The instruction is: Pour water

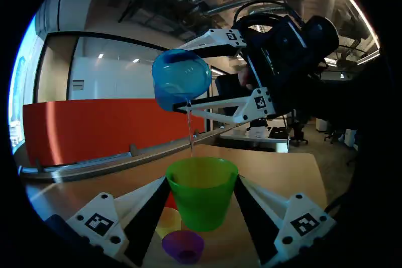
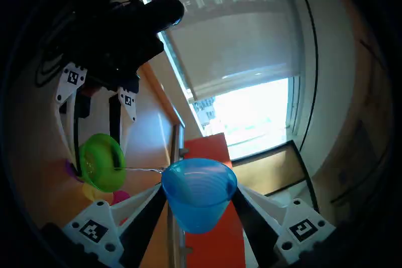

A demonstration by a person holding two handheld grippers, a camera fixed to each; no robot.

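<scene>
My left gripper (image 1: 202, 198) is shut on an upright green cup (image 1: 202, 199), held above the wooden table (image 1: 281, 167). Above it the right gripper (image 1: 188, 74) holds a blue cup (image 1: 180, 78) tipped on its side, and a thin stream of water (image 1: 190, 132) falls from its rim into the green cup. In the right gripper view, the right gripper (image 2: 200, 198) is shut on the blue cup (image 2: 199, 195), and the water stream (image 2: 143, 169) runs to the green cup (image 2: 101, 162) gripped by the left gripper (image 2: 98, 140).
On the table below the green cup stand a purple cup (image 1: 183, 246), a yellow cup (image 1: 168, 221) and a bit of a red one (image 1: 172, 201). An orange partition (image 1: 100, 127) runs behind the table edge. A bright window (image 2: 241, 112) lies beyond.
</scene>
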